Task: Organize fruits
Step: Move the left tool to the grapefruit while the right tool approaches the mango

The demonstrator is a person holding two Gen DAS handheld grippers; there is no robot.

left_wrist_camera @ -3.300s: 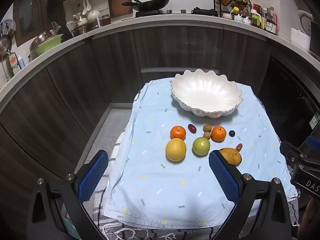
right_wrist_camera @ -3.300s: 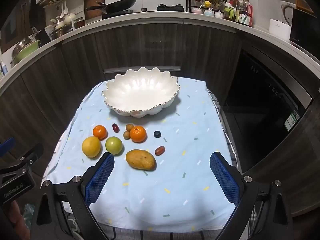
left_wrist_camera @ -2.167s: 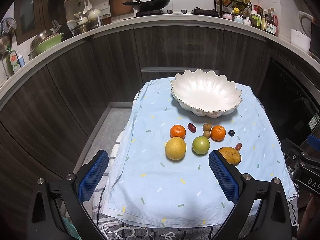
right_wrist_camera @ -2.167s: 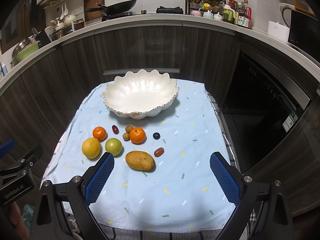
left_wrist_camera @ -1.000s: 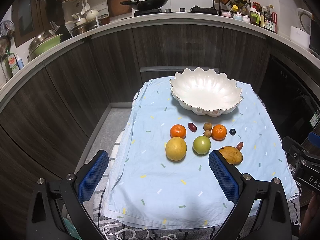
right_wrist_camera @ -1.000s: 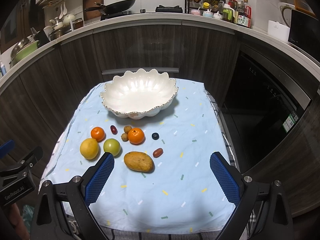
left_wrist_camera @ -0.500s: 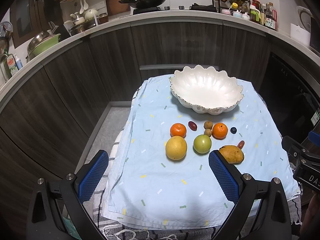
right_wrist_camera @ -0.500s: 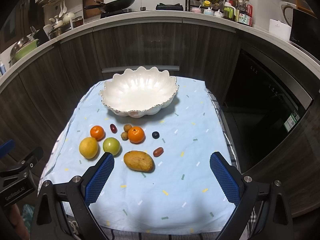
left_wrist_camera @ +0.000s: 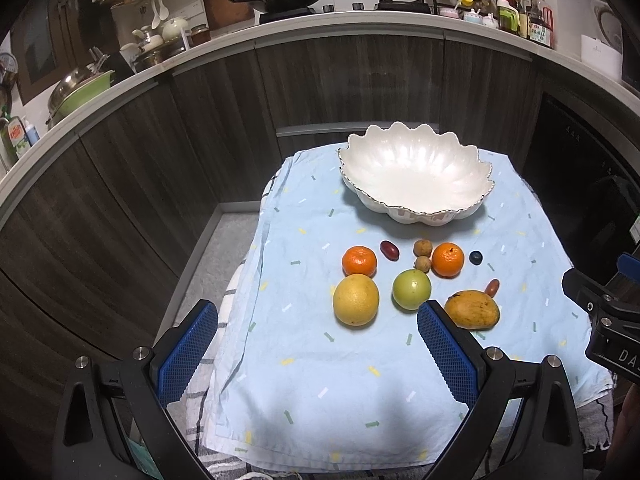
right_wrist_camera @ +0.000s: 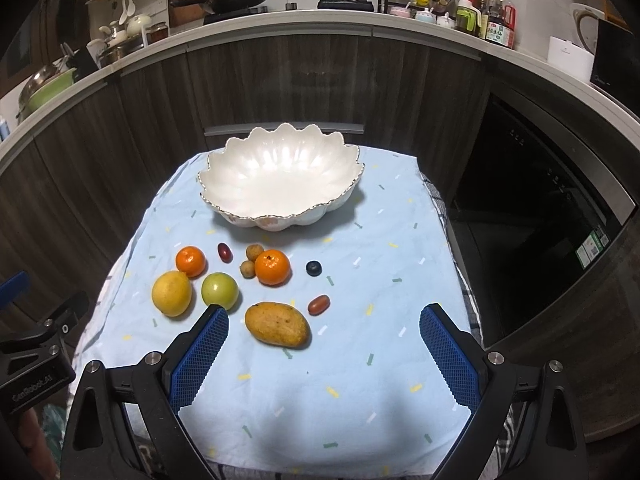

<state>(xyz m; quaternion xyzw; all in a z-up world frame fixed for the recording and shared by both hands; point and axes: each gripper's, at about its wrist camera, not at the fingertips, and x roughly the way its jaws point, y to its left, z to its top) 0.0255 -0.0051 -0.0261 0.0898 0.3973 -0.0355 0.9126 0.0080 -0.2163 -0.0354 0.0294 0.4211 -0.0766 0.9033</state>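
A white scalloped bowl [left_wrist_camera: 416,178] [right_wrist_camera: 280,178] stands empty at the far end of a light blue cloth [left_wrist_camera: 320,380]. In front of it lie two tangerines [right_wrist_camera: 191,261] [right_wrist_camera: 272,267], a yellow citrus [right_wrist_camera: 171,293], a green fruit [right_wrist_camera: 219,289], a mango [right_wrist_camera: 277,324], two small brown fruits [right_wrist_camera: 254,252], two dark red fruits [right_wrist_camera: 319,304] and a blueberry [right_wrist_camera: 314,268]. My left gripper [left_wrist_camera: 318,332] is open and empty, above the cloth's near left part. My right gripper [right_wrist_camera: 324,340] is open and empty, just short of the mango.
The cloth covers a small table in front of dark wood cabinets [left_wrist_camera: 180,140]. A curved counter [right_wrist_camera: 280,20] behind holds a wok, pots and bottles. A dark oven front [right_wrist_camera: 540,220] is at the right. The floor [left_wrist_camera: 224,248] shows left of the table.
Both grippers have eased slightly forward and lower toward the fruits, so the bowl and fruits sit a little nearer. Nothing on the cloth has moved.
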